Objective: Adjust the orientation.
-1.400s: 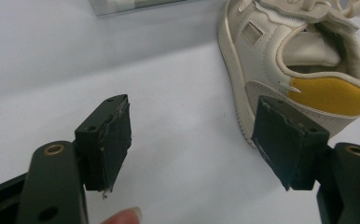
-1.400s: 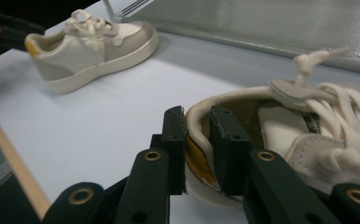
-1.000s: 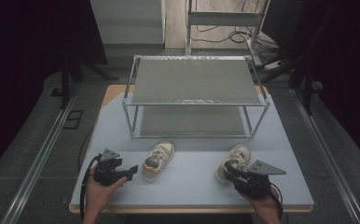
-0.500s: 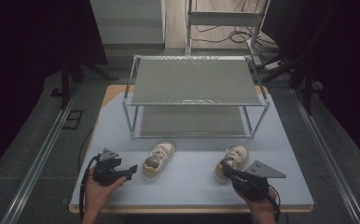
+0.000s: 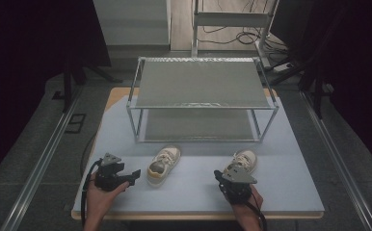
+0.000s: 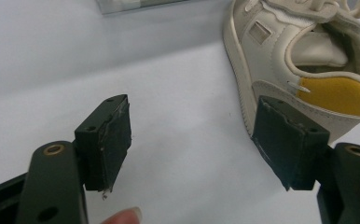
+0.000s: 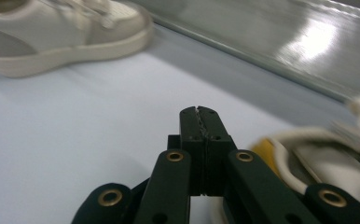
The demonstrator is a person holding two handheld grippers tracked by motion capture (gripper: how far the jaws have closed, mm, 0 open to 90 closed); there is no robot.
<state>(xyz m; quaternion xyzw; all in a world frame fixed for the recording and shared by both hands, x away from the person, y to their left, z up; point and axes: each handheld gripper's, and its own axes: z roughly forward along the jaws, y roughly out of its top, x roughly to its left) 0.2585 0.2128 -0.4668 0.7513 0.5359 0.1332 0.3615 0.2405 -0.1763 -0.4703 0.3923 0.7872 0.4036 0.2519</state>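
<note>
Two cream sneakers lie on the pale table in front of a metal rack. My left gripper (image 5: 135, 175) rests just left of the left sneaker (image 5: 164, 164), jaws pointing at it. In the left gripper view the left gripper (image 6: 192, 135) is open with bare table between the pads, and the left sneaker's yellow-tabbed heel (image 6: 280, 51) lies just beyond the right pad. My right gripper (image 5: 220, 175) sits in front of the right sneaker (image 5: 242, 161). Its jaws have just been closing, and the right gripper (image 7: 200, 112) is shut on nothing. The right sneaker's heel (image 7: 318, 163) lies beside it.
A two-shelf metal rack (image 5: 201, 84) stands at the back of the table; its lower shelf (image 7: 285, 37) gleams ahead of the right gripper. The left sneaker (image 7: 52, 28) lies farther off. The table's front edge (image 5: 198, 214) runs just behind both hands.
My right gripper has slid left along the table, away from the right sneaker's side. The left gripper and both sneakers have stayed where they were.
</note>
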